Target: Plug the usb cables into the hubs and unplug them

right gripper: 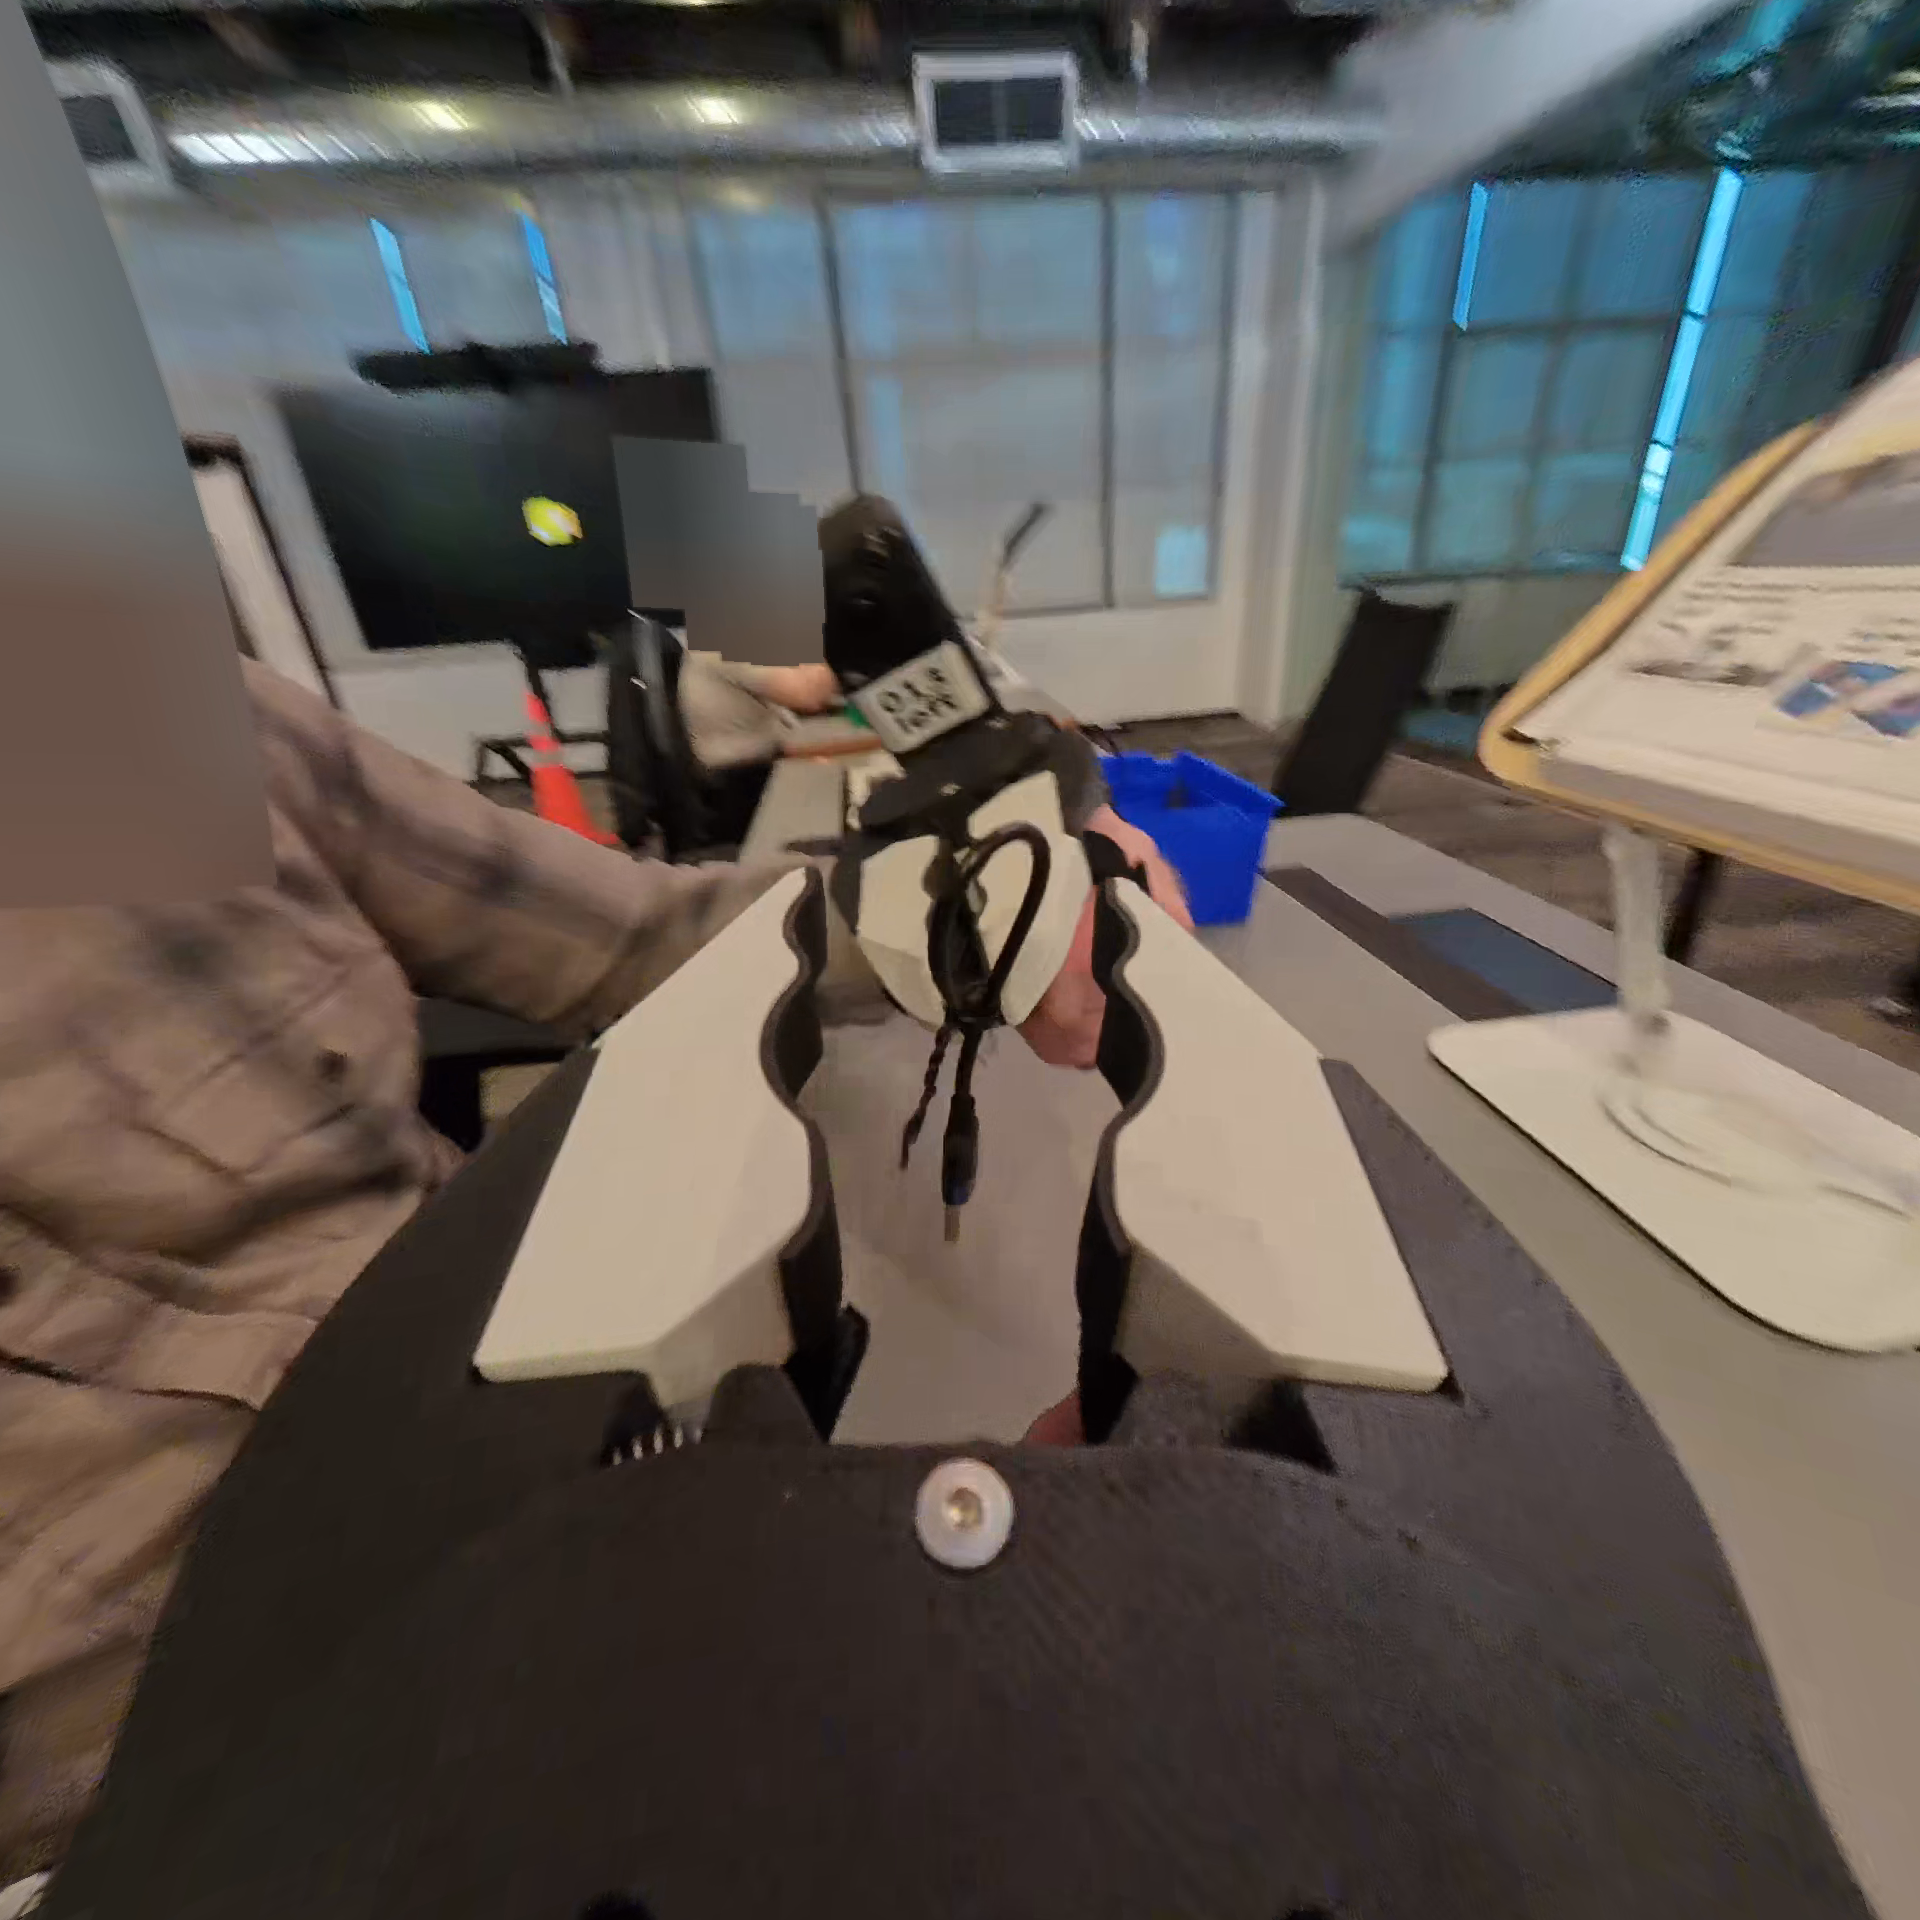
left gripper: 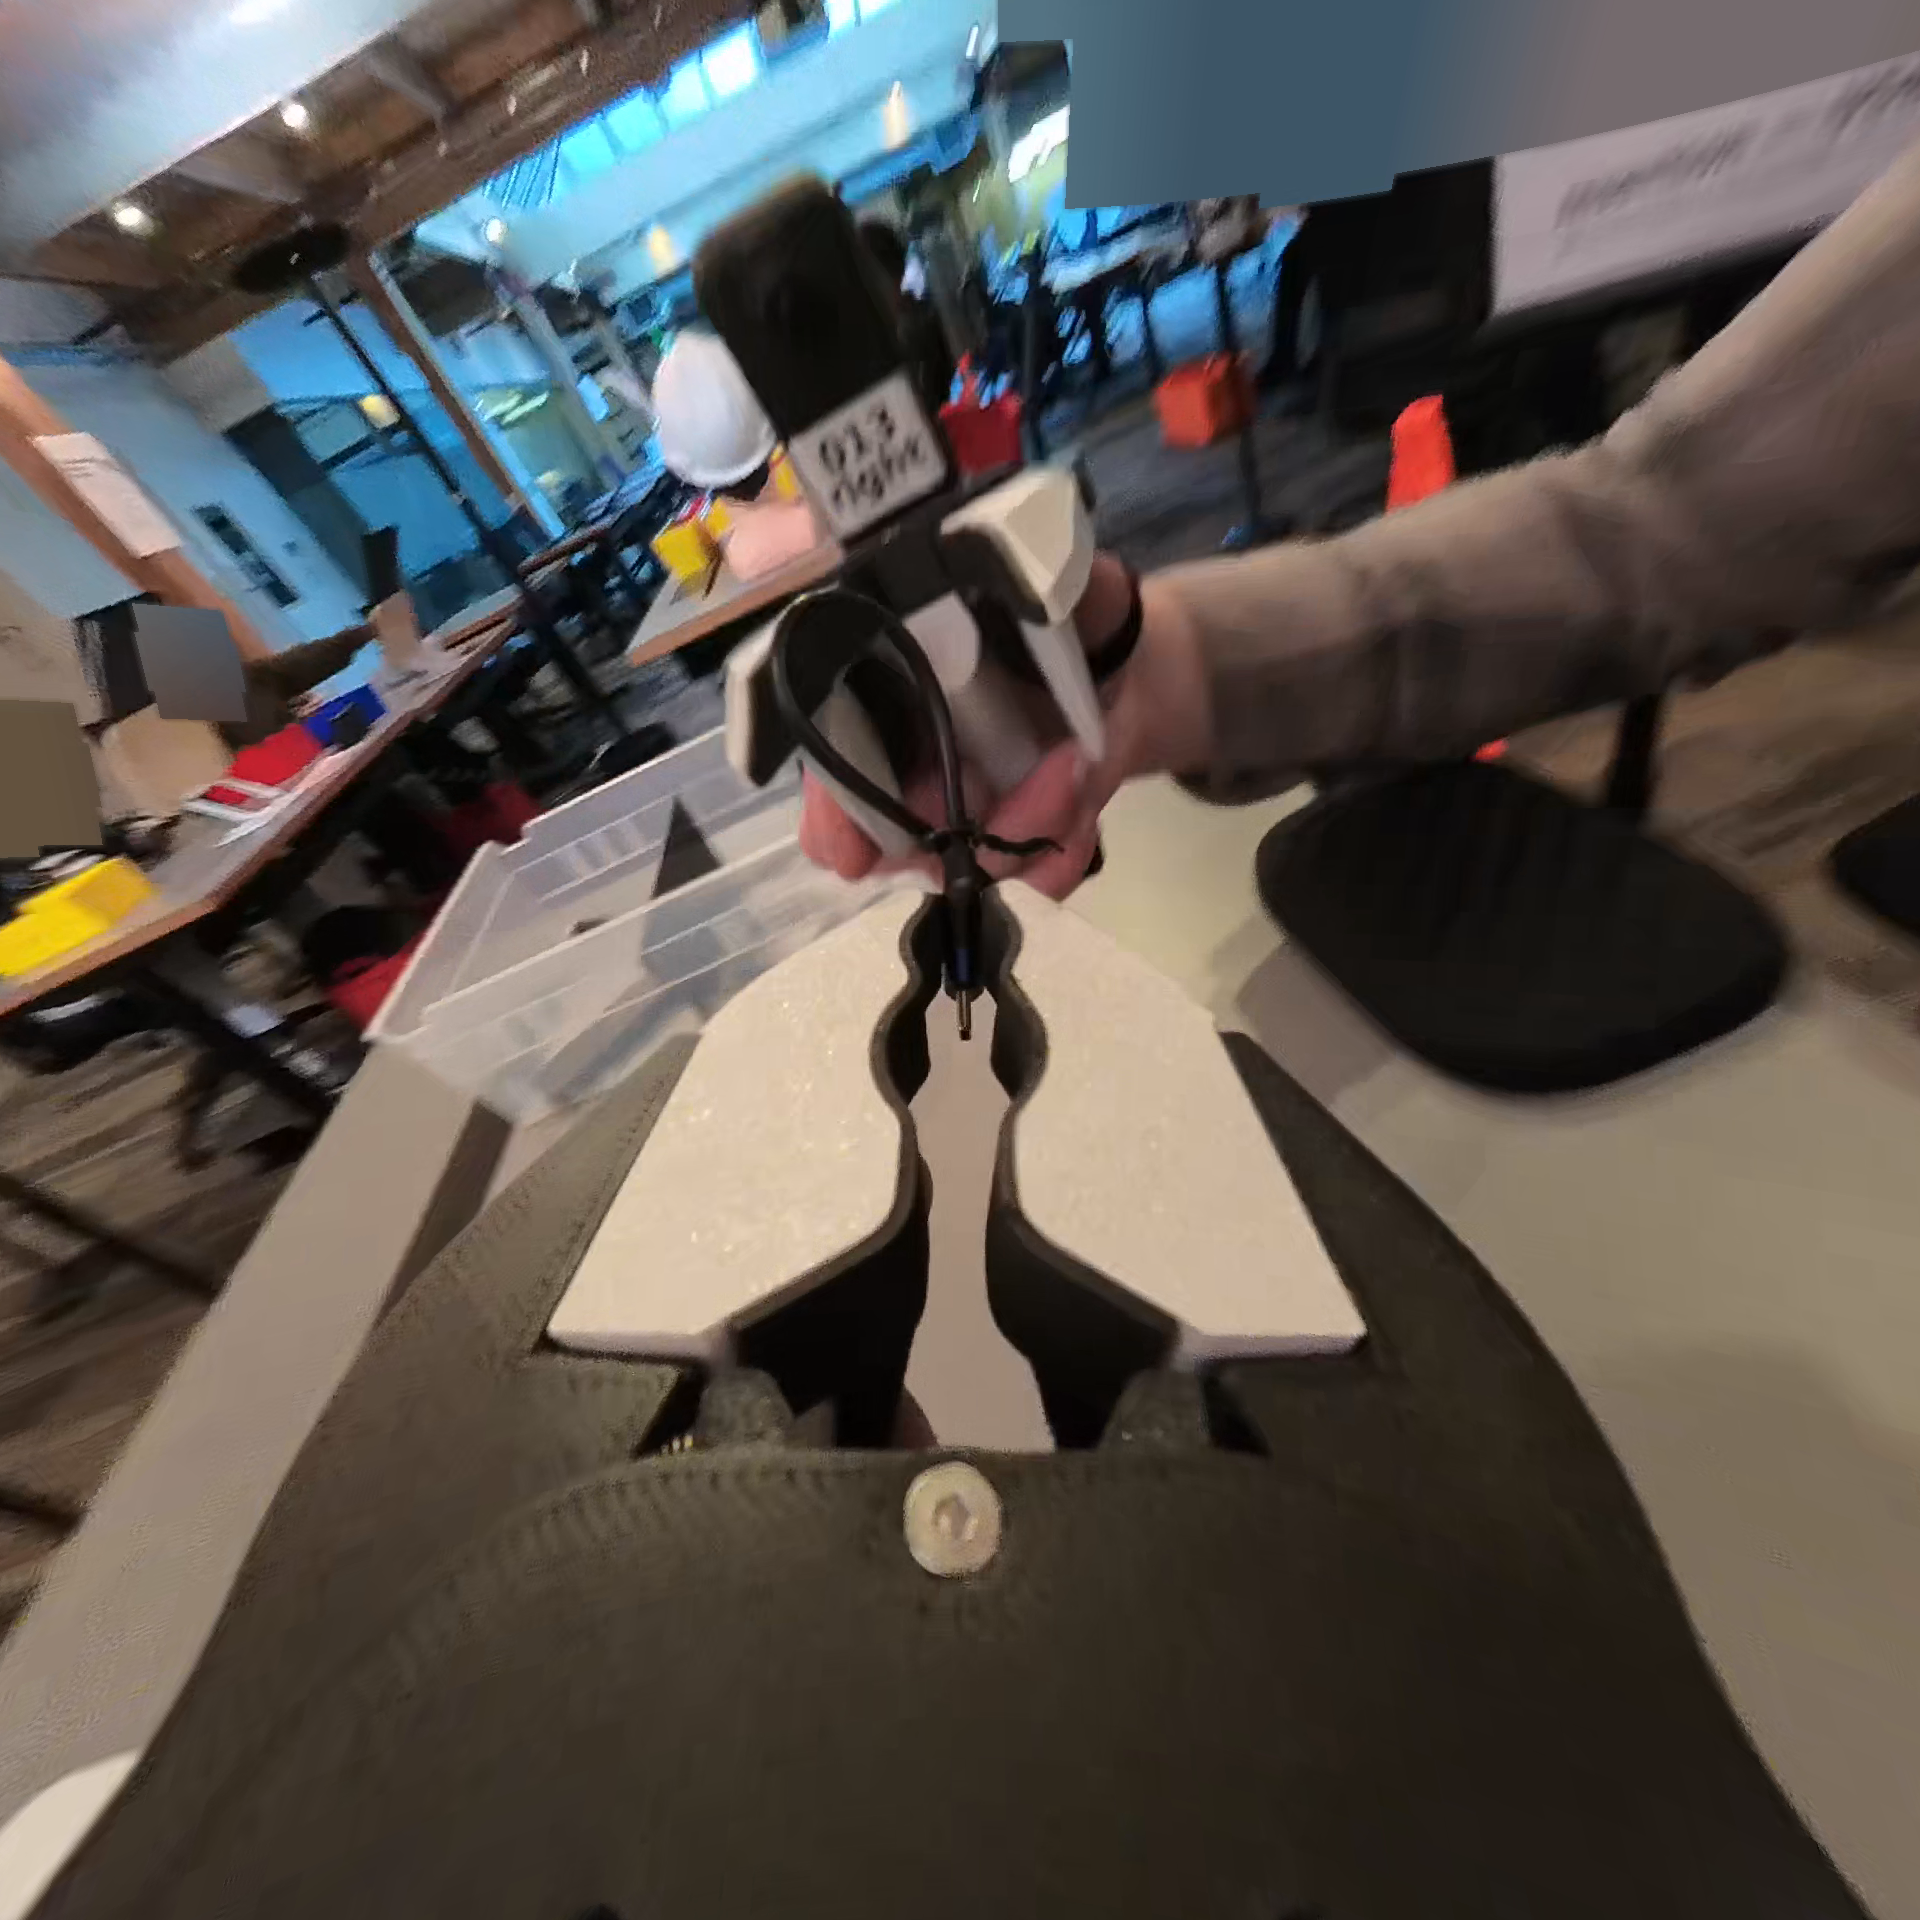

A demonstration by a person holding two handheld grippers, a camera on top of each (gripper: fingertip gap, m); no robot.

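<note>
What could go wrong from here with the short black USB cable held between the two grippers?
1. The short black USB cable is still looped and bound by a black twist tie, so its reach may fall short of a hub.
2. The left gripper pinches only the plug, whose tip points back at the camera. It may slip or need regrasping.
3. The right gripper is open around the dangling end and could snag the loop.
</note>
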